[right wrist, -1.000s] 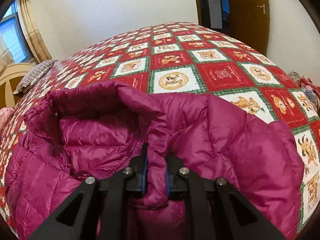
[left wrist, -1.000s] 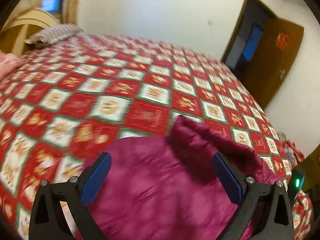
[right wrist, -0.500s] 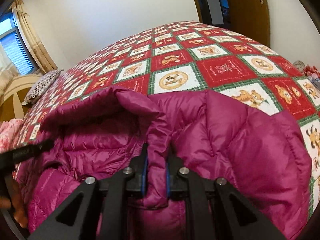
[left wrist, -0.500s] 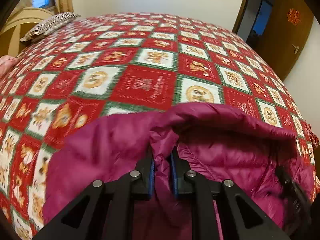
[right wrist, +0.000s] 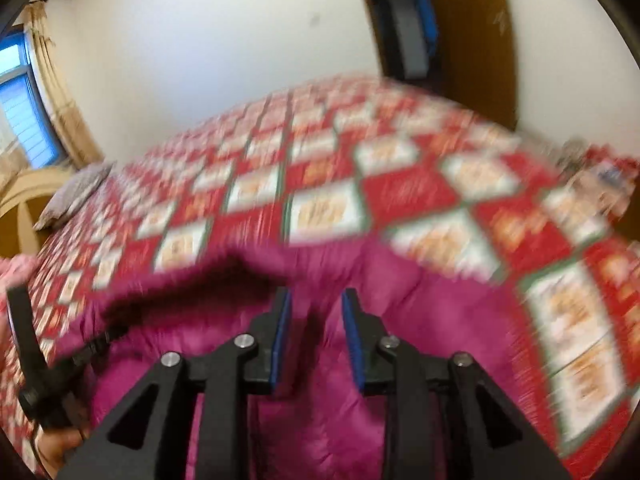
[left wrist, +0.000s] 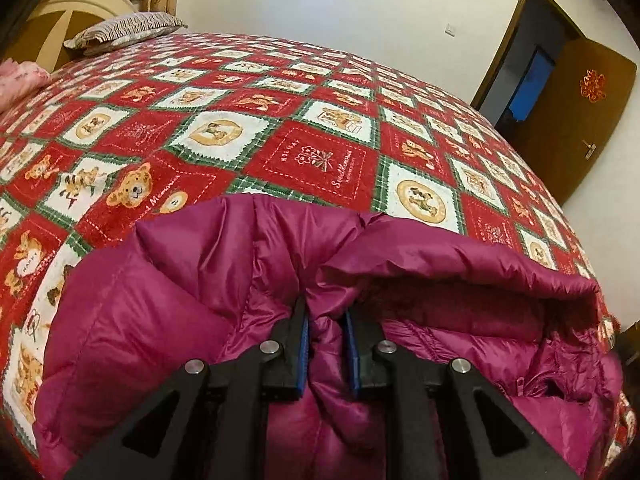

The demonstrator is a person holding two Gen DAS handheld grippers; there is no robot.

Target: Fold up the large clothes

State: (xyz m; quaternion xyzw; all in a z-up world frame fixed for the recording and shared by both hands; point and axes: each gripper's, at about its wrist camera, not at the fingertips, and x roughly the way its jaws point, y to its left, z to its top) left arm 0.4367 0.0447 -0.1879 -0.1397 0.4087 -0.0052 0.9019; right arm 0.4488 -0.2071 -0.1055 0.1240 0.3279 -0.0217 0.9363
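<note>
A magenta puffer jacket (left wrist: 168, 304) lies on the bed, its hood and collar opening to the right in the left wrist view. My left gripper (left wrist: 326, 320) is shut on a fold of the jacket's collar edge. In the blurred right wrist view the jacket (right wrist: 420, 312) fills the lower frame. My right gripper (right wrist: 314, 300) has its blue pads a little apart with a ridge of jacket fabric between them; the blur hides whether they still pinch it. The left gripper's body (right wrist: 36, 364) shows at the left edge there.
The bed carries a red, white and green teddy-bear patchwork cover (left wrist: 320, 128). A striped pillow (left wrist: 124, 30) and wooden headboard (left wrist: 76, 12) are at the far left. A brown door (left wrist: 576, 120) stands open at the right. A curtained window (right wrist: 28, 116) is at the left.
The left gripper closed on the jacket collar a second ago and still holds it. The right gripper's pads have spread slightly and its view has swung and blurred, showing fast motion.
</note>
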